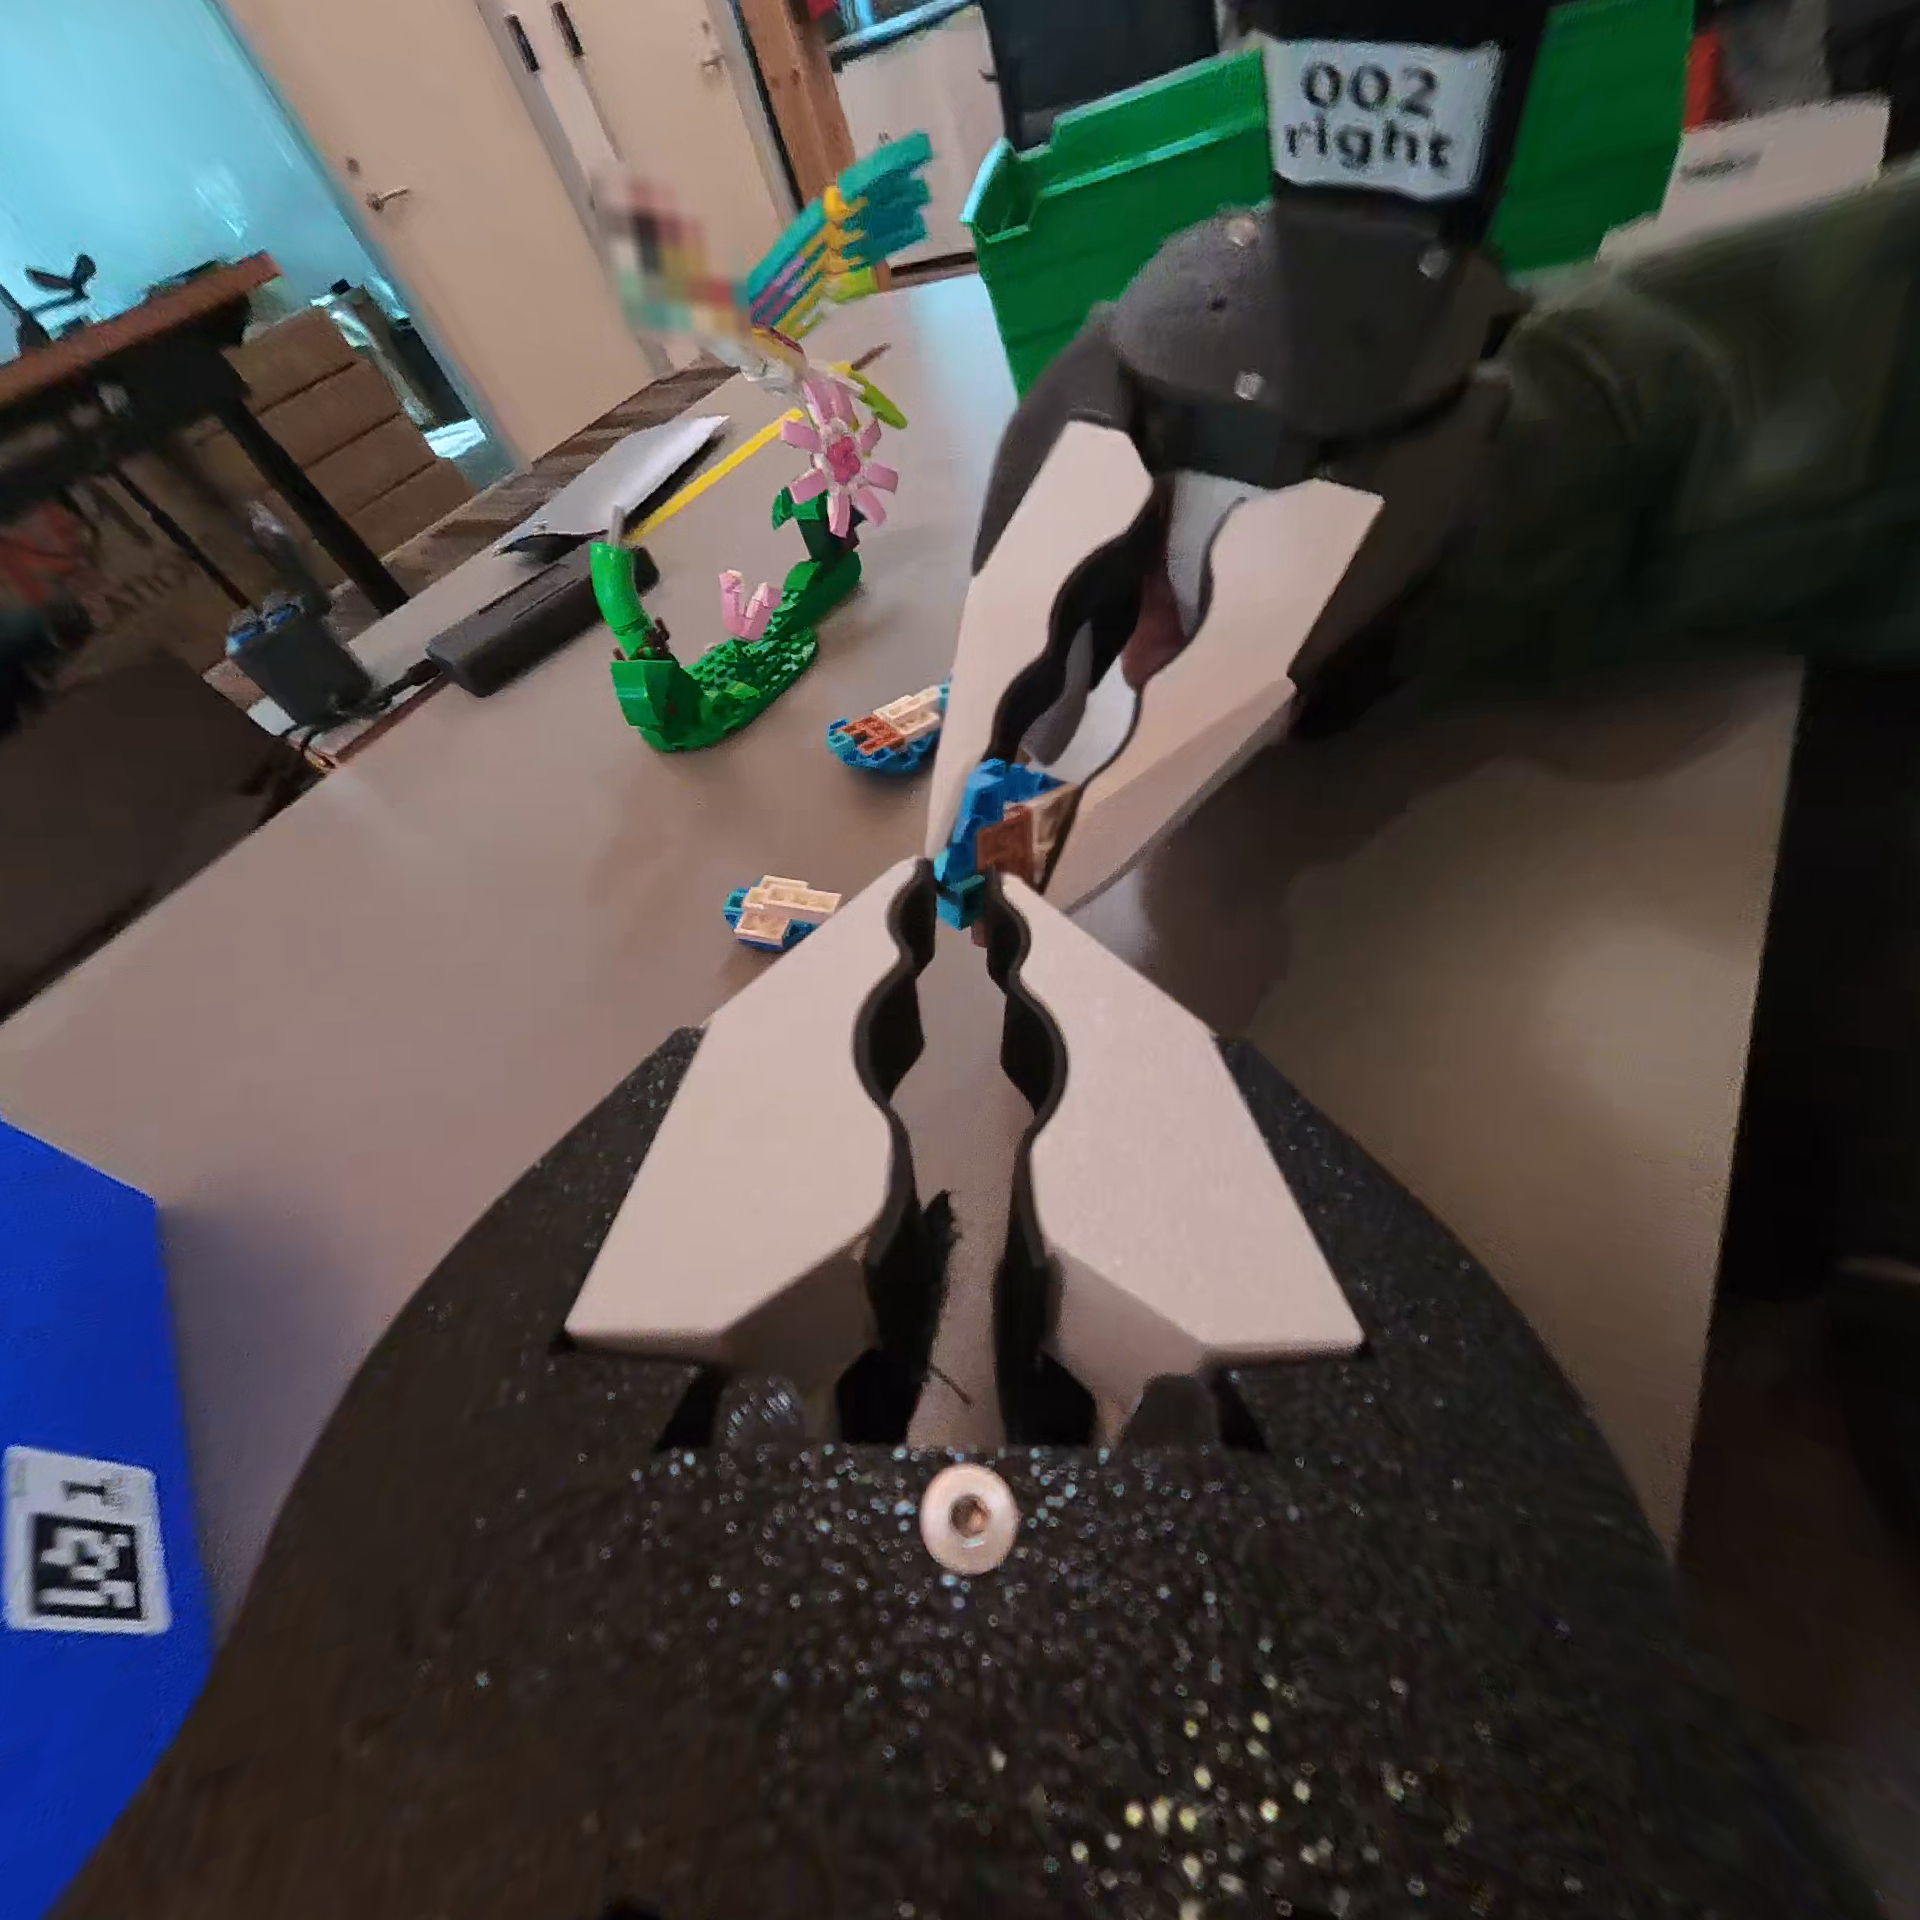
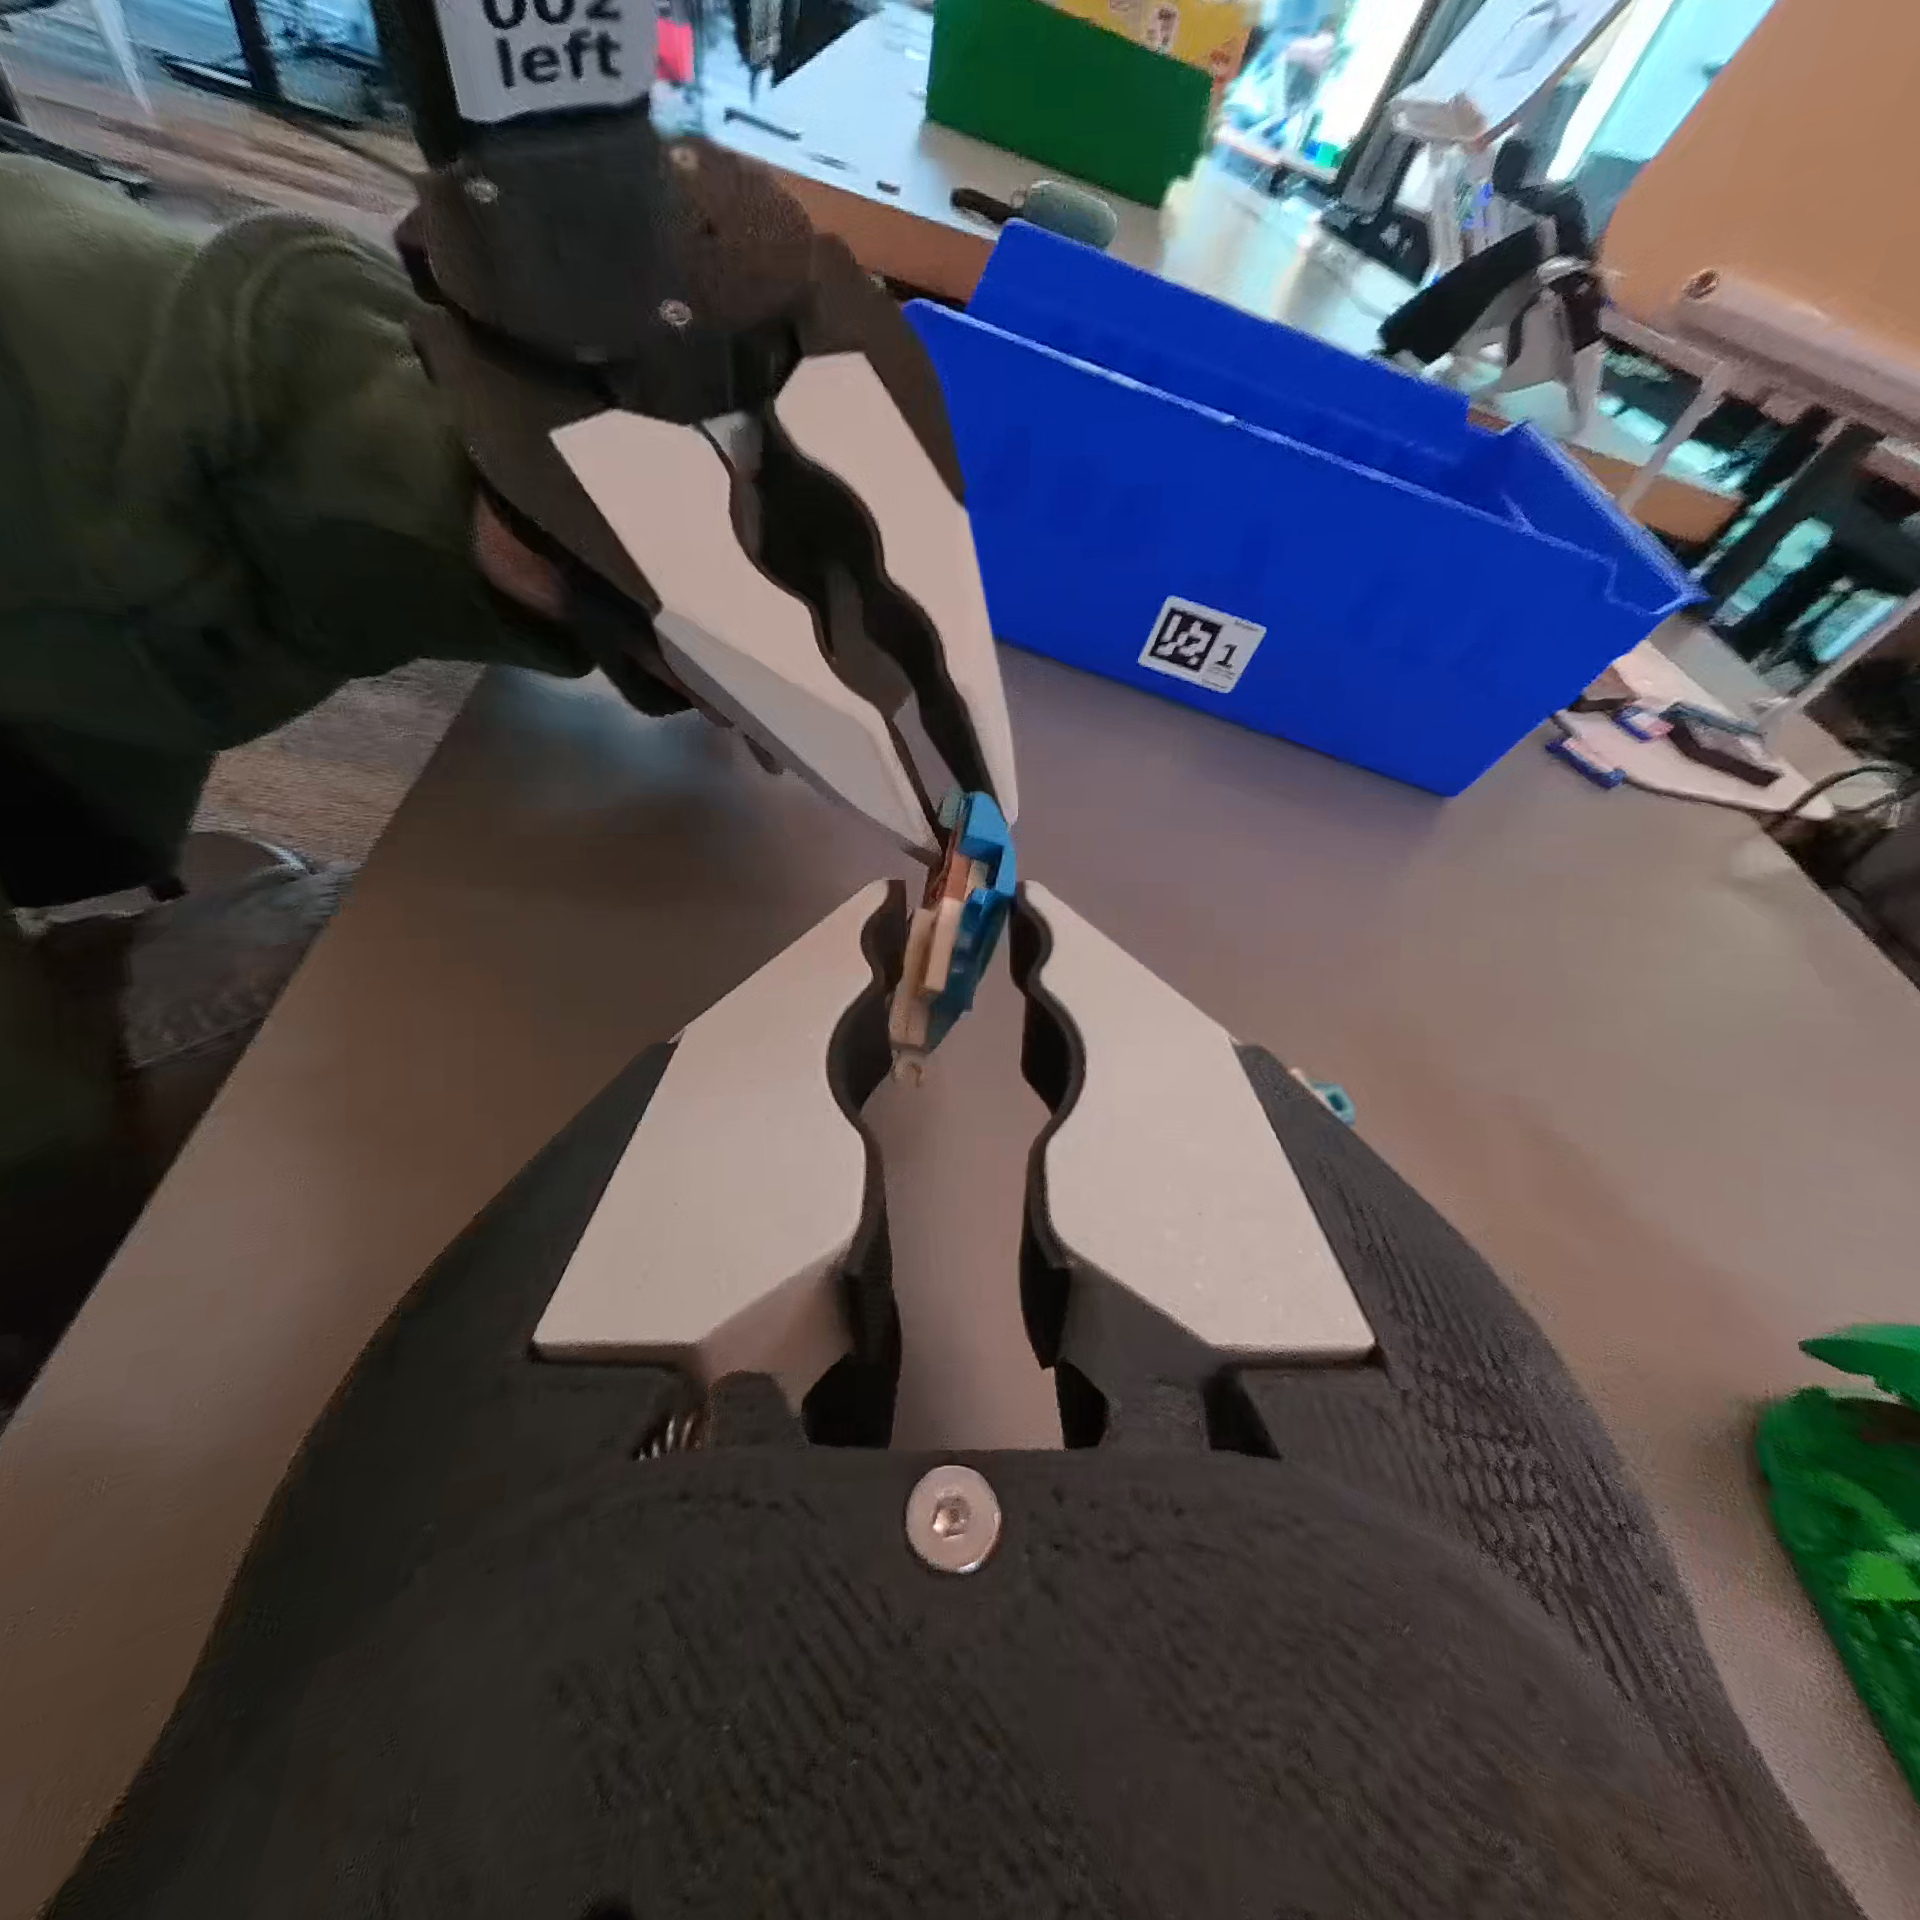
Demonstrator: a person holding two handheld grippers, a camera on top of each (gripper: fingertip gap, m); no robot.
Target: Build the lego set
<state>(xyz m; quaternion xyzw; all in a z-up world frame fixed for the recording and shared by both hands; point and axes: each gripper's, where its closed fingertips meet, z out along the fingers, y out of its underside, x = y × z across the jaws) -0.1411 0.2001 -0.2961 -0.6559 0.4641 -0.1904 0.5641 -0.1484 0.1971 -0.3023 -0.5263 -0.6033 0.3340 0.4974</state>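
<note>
Three brick boats [image 1: 992, 831]; two grippers pinch one.

The right gripper [image 2: 951, 899] and left gripper [image 2: 961, 831] meet tip to tip on a brick piece [image 2: 961, 925] (blue and tan), near the blue bin [image 2: 1299, 582].

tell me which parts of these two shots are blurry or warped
Left wrist view: the far tongs and green sleeve are smeared, the green bin is soft, and the near brick flower is fairly sharp. Right wrist view: the blue bin is crisp, the background is washed out by window light, and the table edges bow with the wide lens.
</note>
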